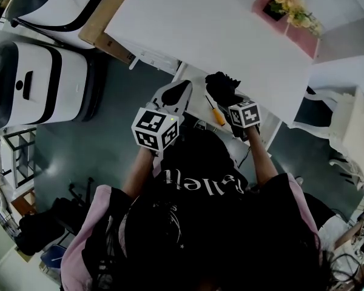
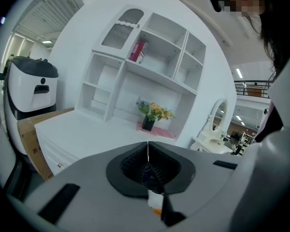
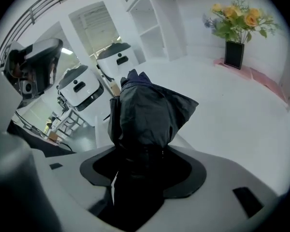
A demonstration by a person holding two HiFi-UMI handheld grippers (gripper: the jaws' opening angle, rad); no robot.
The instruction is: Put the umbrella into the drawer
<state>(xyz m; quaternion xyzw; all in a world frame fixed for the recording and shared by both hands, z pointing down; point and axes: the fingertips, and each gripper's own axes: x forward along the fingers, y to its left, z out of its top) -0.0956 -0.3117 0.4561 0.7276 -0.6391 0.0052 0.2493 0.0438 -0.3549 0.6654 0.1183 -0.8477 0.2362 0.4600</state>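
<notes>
R gripper (image 3: 140,164) clamps the folded black umbrella (image 3: 147,115), held over the open drawer (image 1: 198,102), prob. so it drops straight in. L gripper (image 2: 148,154) has its jaws pressed together, empty, parked alongside.

Bright, even indoor light; fisheye-warped edges, dark vignetted corners.
</notes>
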